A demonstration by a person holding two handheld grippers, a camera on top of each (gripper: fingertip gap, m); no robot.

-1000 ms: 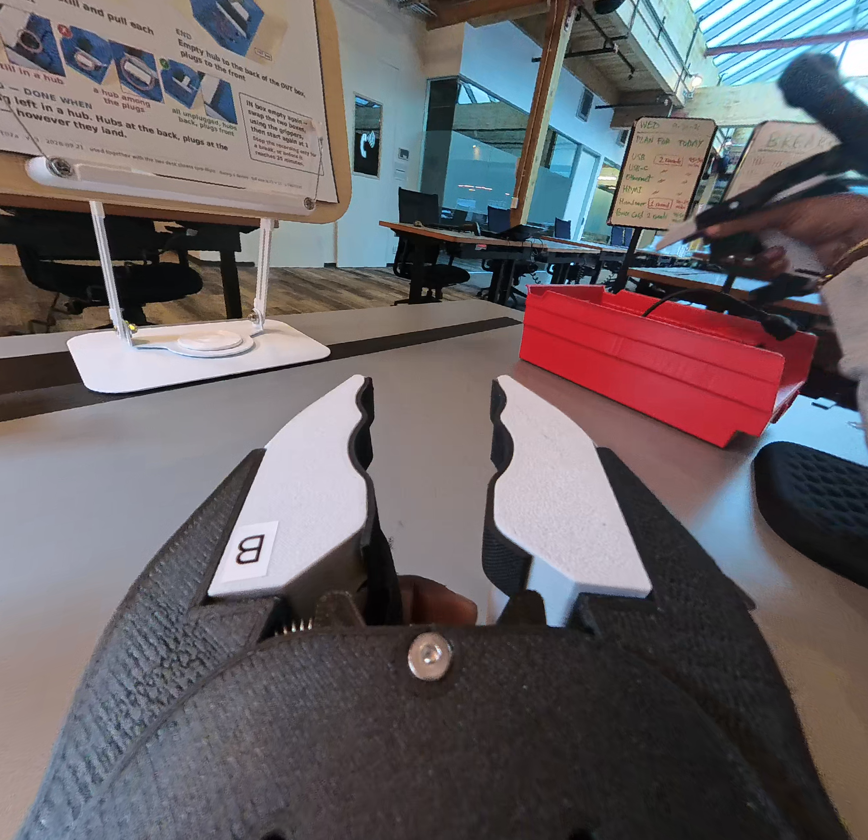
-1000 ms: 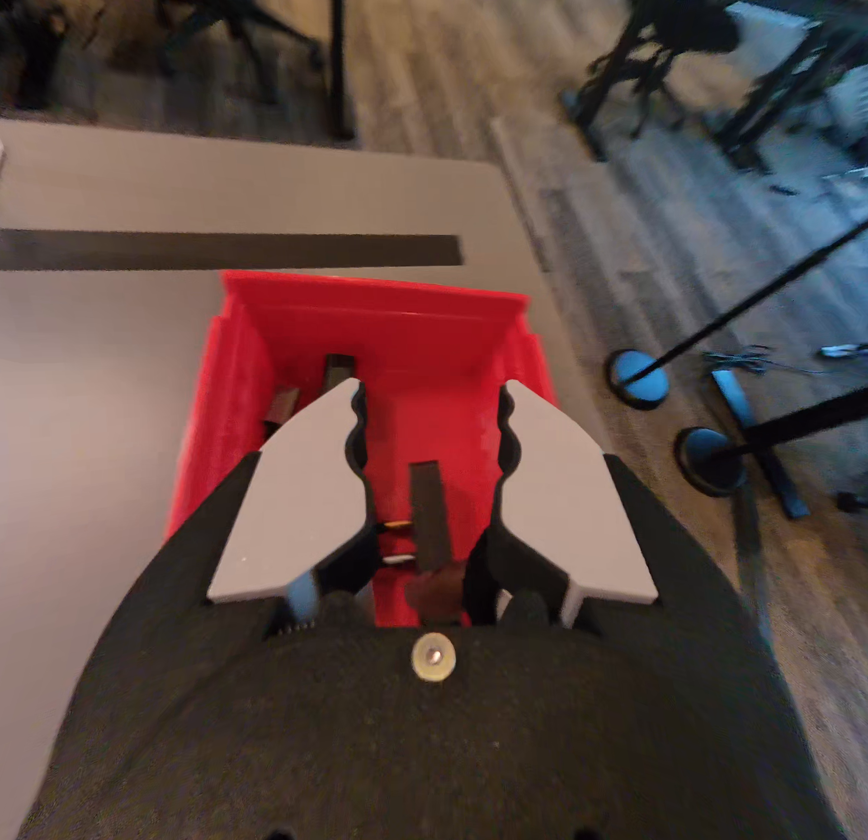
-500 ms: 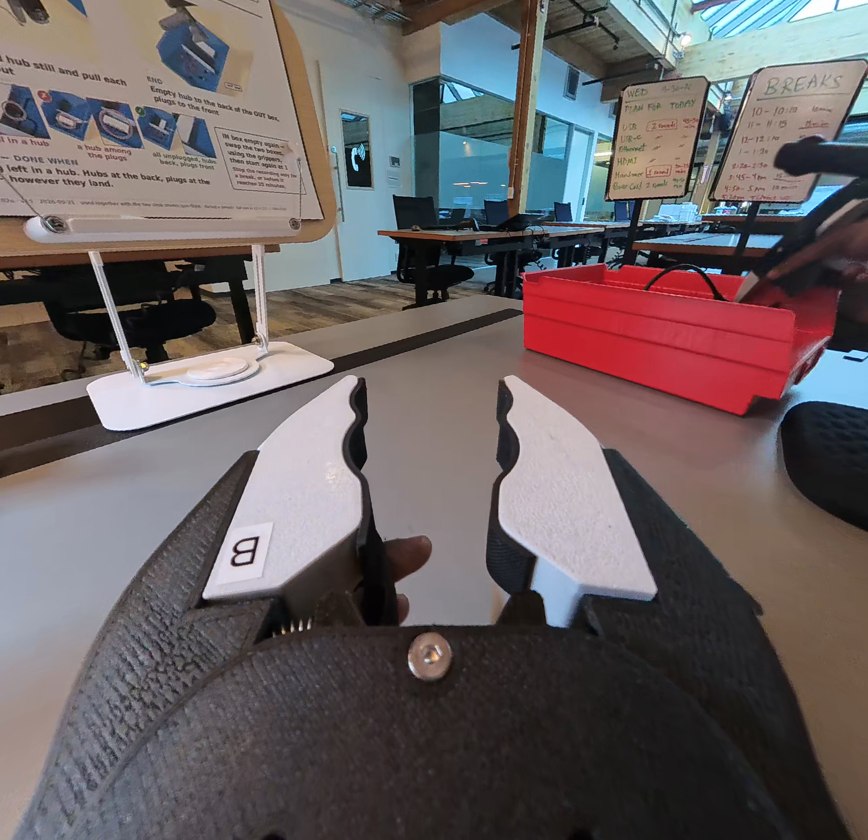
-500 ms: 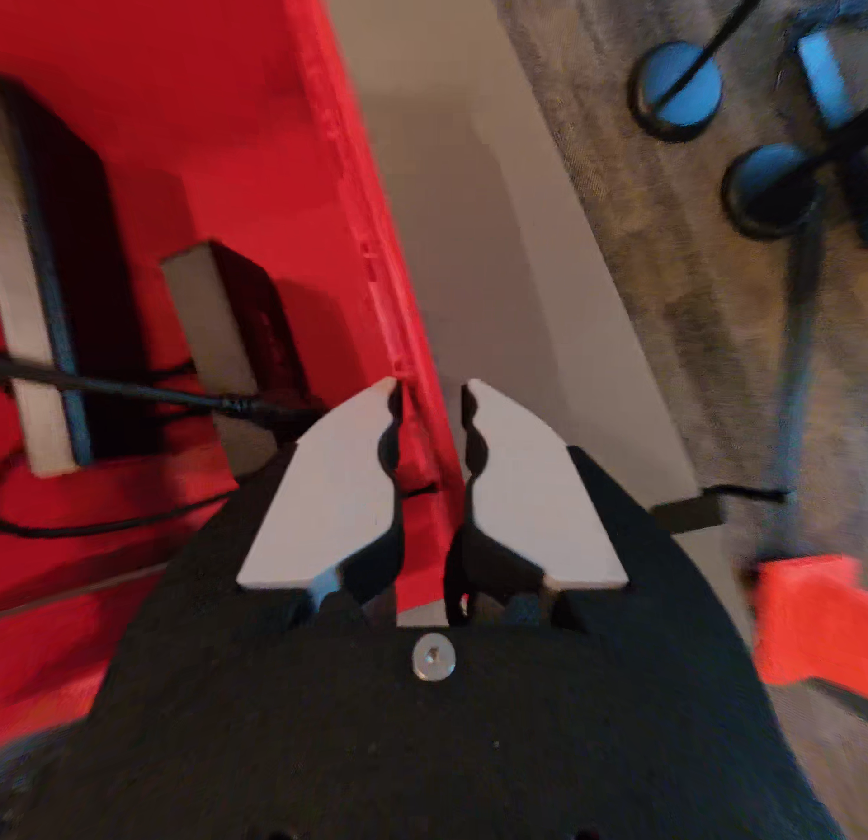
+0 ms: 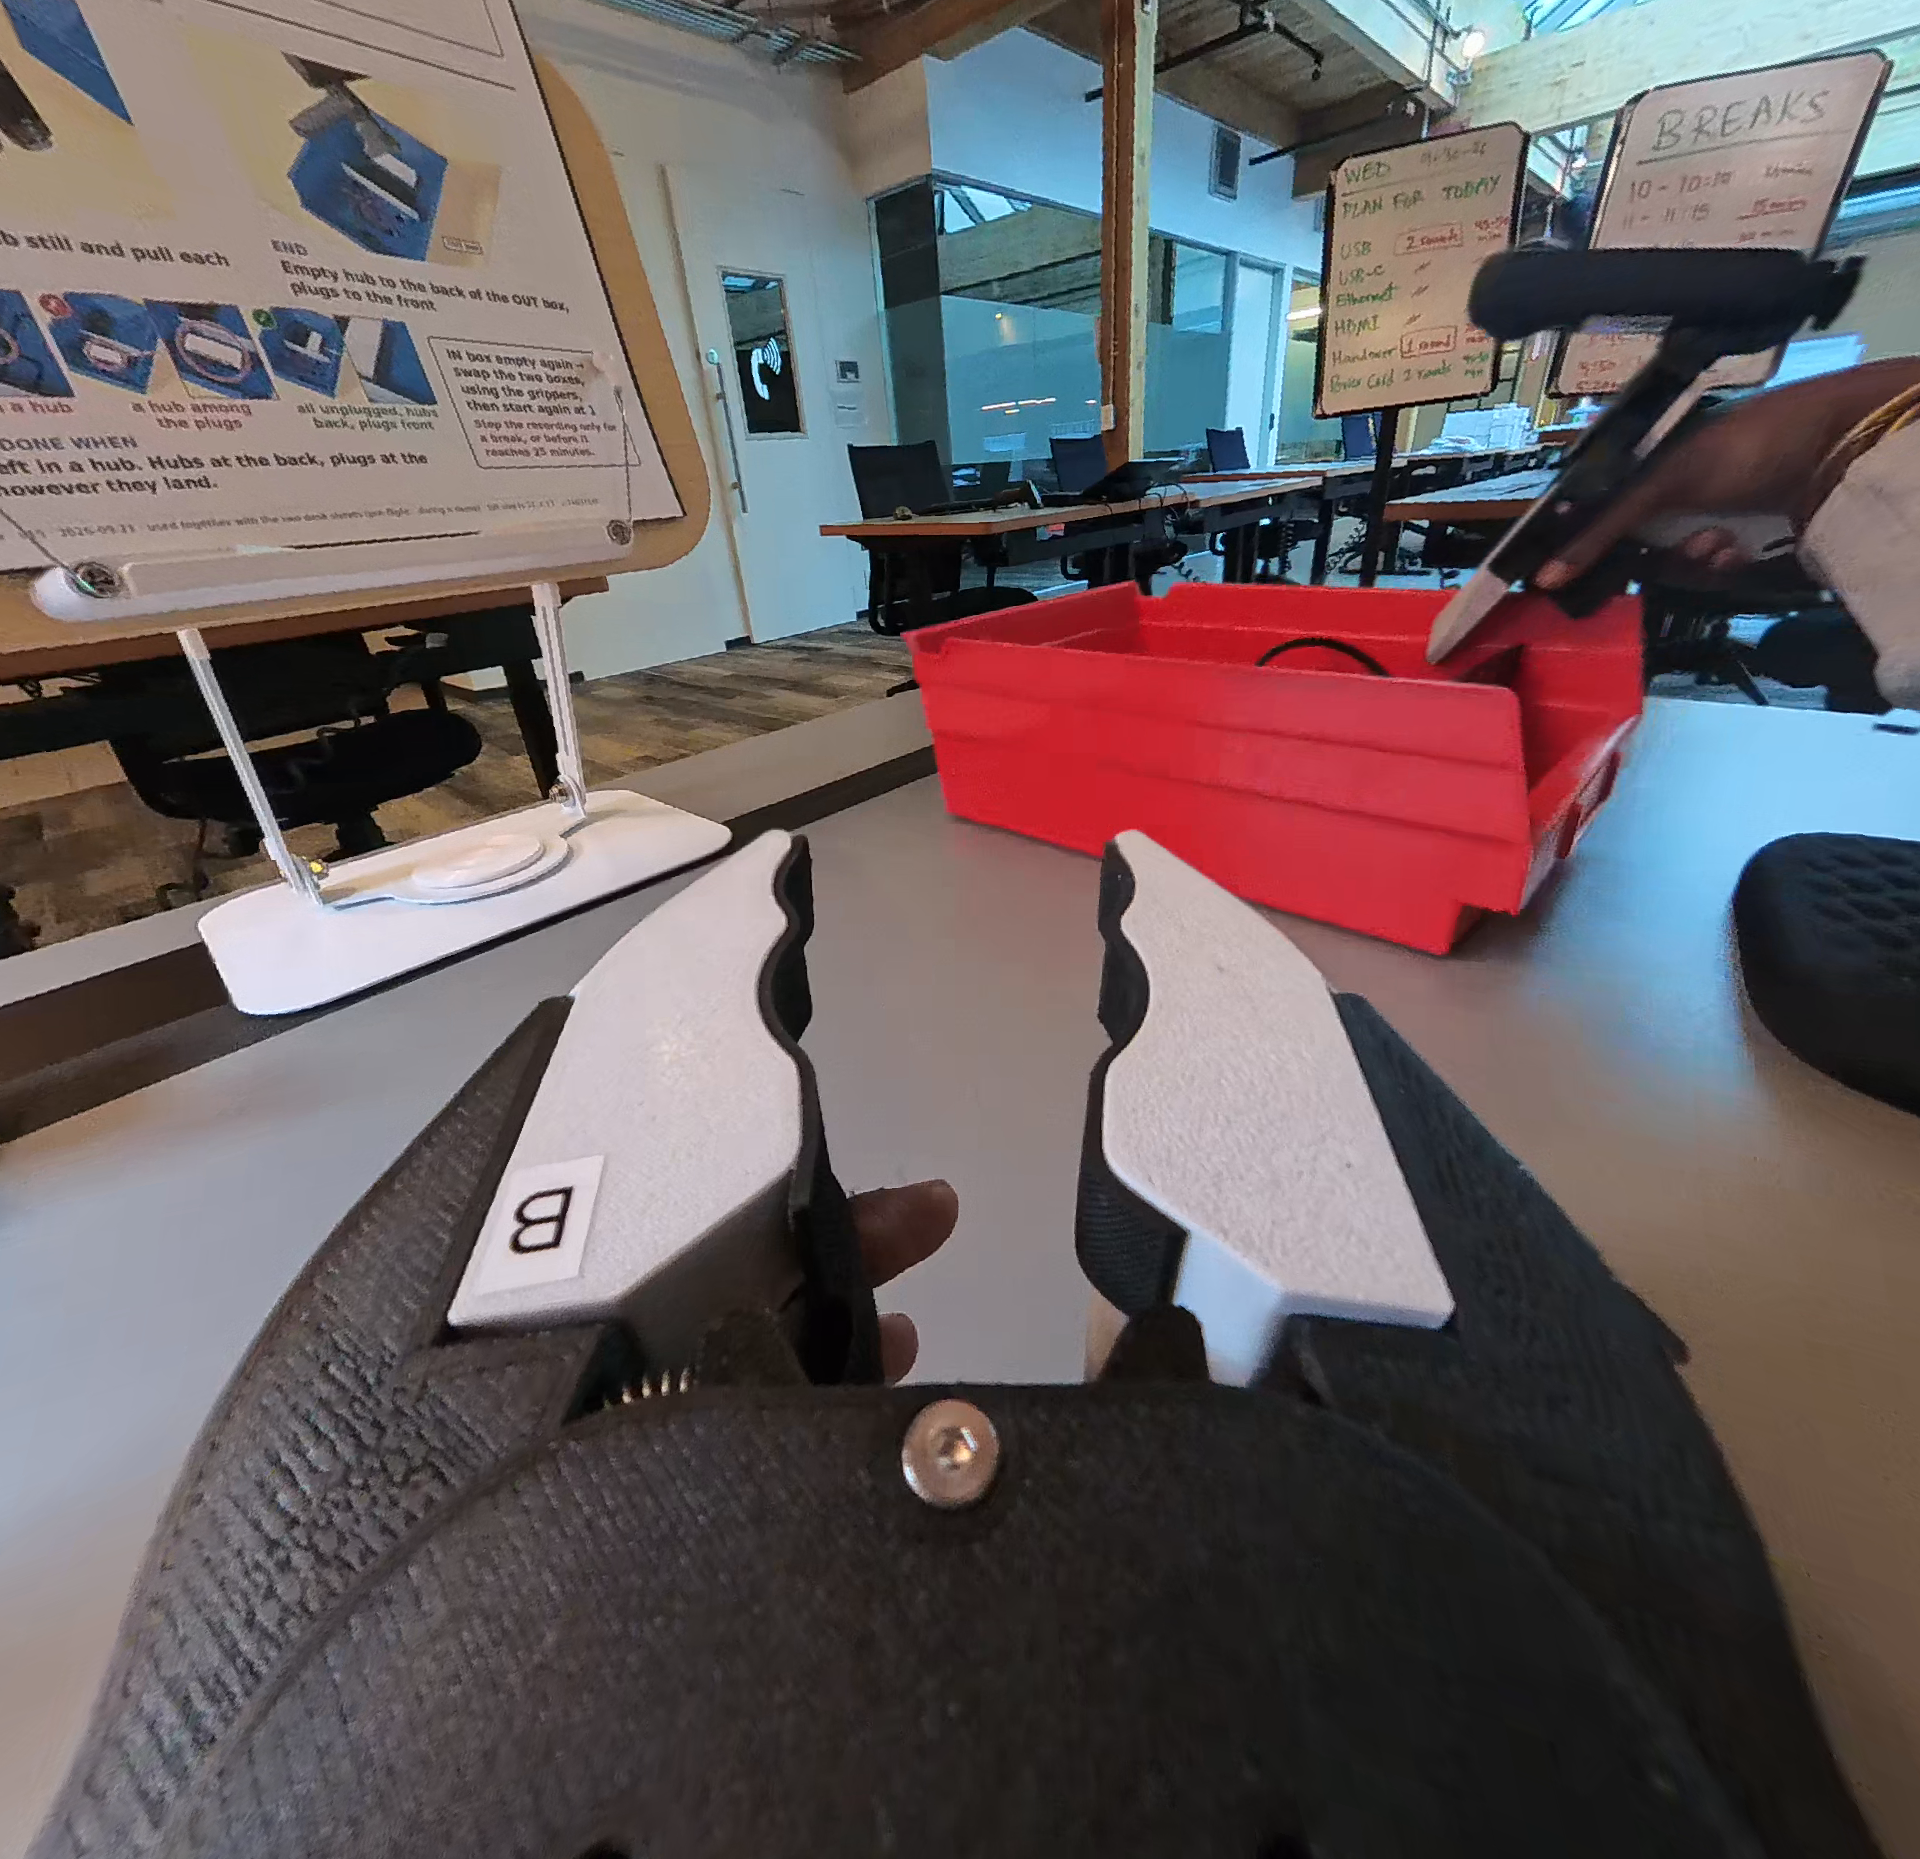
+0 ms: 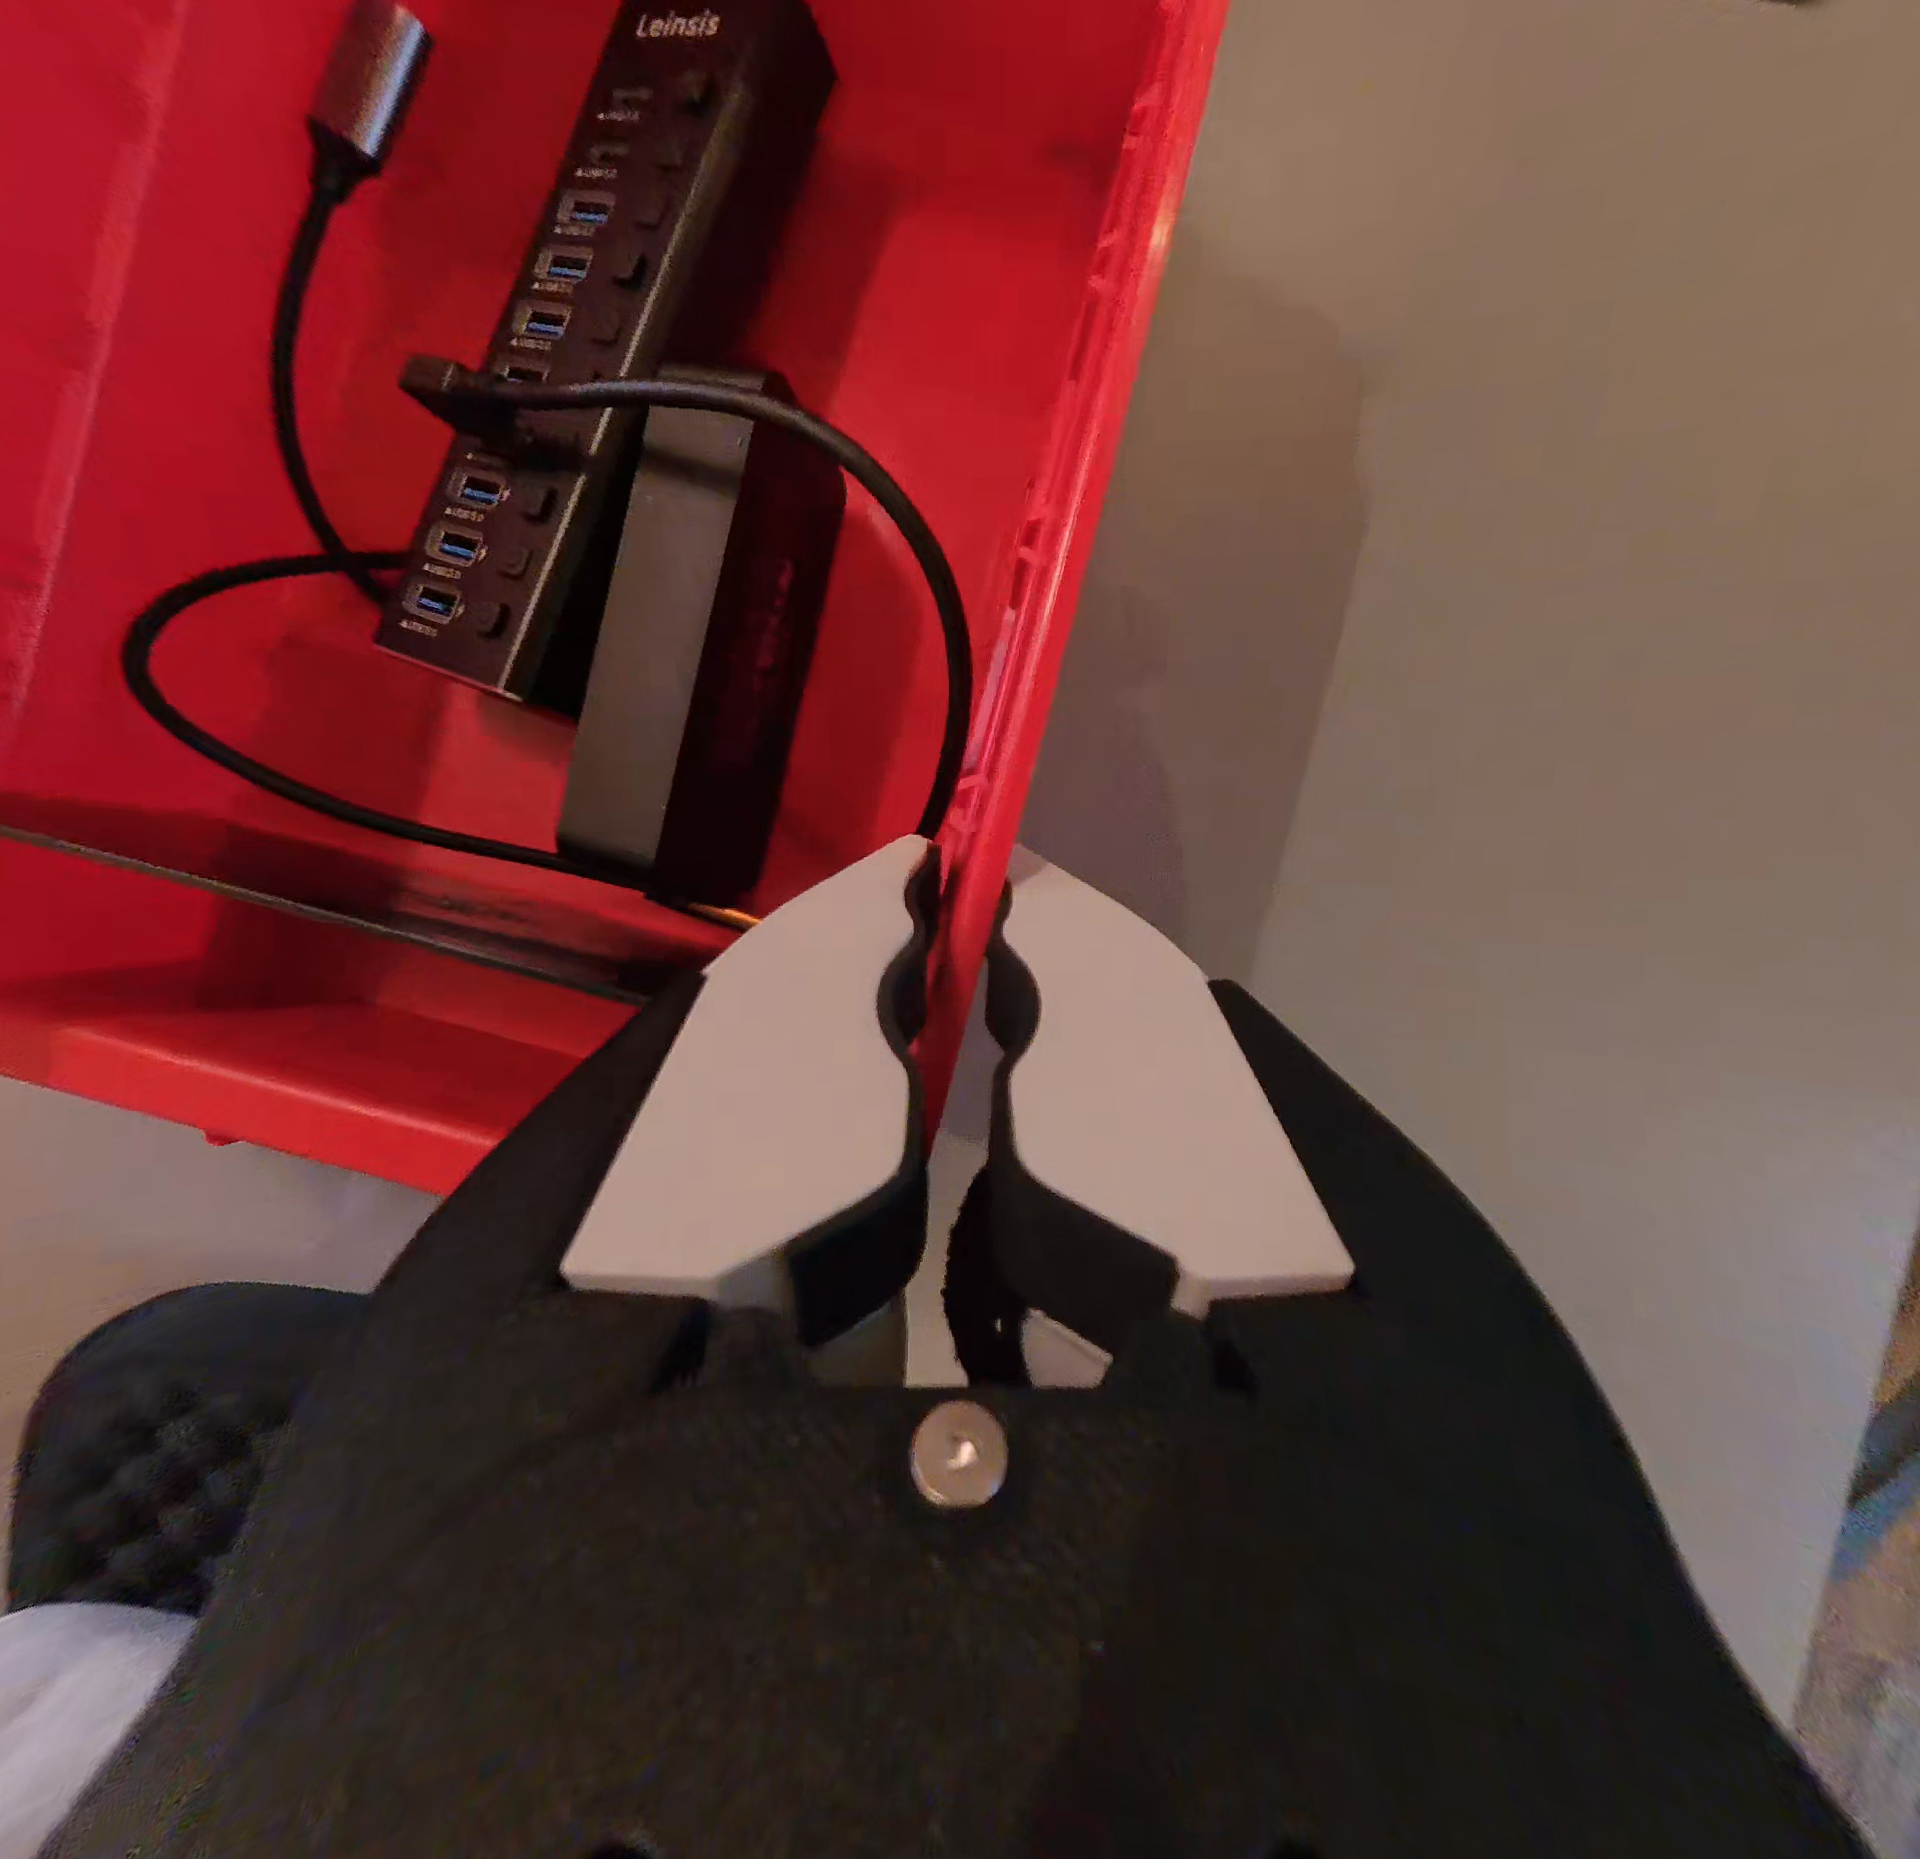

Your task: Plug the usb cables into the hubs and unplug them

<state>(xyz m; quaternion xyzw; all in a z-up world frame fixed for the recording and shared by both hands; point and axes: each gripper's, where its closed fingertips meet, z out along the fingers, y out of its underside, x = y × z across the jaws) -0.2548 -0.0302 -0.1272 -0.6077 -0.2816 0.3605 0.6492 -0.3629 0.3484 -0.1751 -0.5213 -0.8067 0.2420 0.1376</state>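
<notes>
A red bin (image 5: 1226, 770) stands on the grey table (image 5: 987, 978), ahead and right of my left gripper (image 5: 951, 853), which is open and empty low over the table. My right gripper (image 6: 971, 859) is shut on the bin's right side wall (image 6: 1122, 303); it also shows in the left wrist view (image 5: 1496, 594). In the bin lie a long black USB hub (image 6: 665, 178) with blue ports and a second, grey and black hub (image 6: 707, 646) against it. A black cable (image 6: 914, 562) is plugged into the long hub; its metal-cased free end (image 6: 369, 74) lies beside it.
A white stand (image 5: 457, 874) with an instruction sheet is at the back left of the table. A black mesh pad (image 5: 1829, 957) lies to the right of the bin, also seen in the right wrist view (image 6: 125, 1446). Desks, chairs and whiteboards stand beyond the table. One gripper's finger ends stand about 40 centimetres off the other's.
My right gripper dropped to the bin's right wall and shut on it. The bin has slid left across the table, toward the middle. My left gripper stayed open and about in place.
</notes>
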